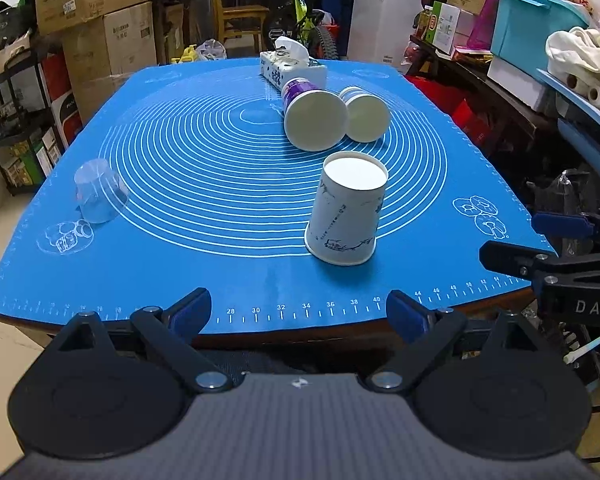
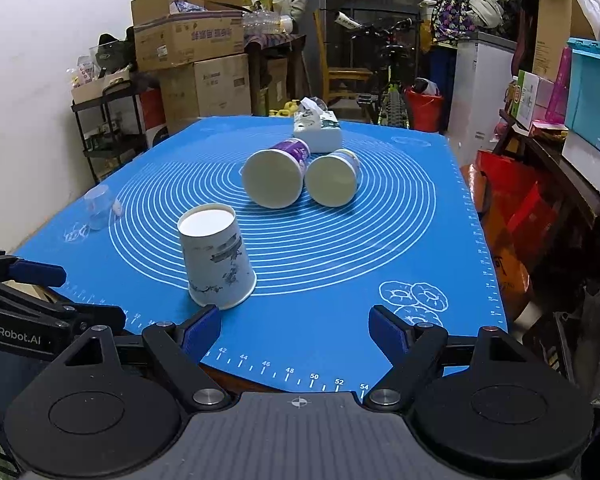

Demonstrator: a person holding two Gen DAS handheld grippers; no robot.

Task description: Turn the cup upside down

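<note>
A white paper cup with grey ink print (image 1: 346, 210) stands upside down, rim on the blue mat (image 1: 220, 272), near the front edge; it also shows in the right wrist view (image 2: 216, 258). My left gripper (image 1: 299, 312) is open and empty, held back at the mat's front edge, apart from the cup. My right gripper (image 2: 296, 330) is open and empty, just right of and in front of the cup; its left pad (image 2: 201, 330) is close to the cup's rim. The right gripper also shows in the left wrist view (image 1: 548, 244).
Two paper cups lie on their sides mid-mat, a purple one (image 1: 314, 114) and a smaller one (image 1: 365, 114). A tissue box (image 1: 290, 66) sits behind them. A clear plastic cup (image 1: 98, 192) stands upside down at the left. Boxes, shelves and a bicycle surround the table.
</note>
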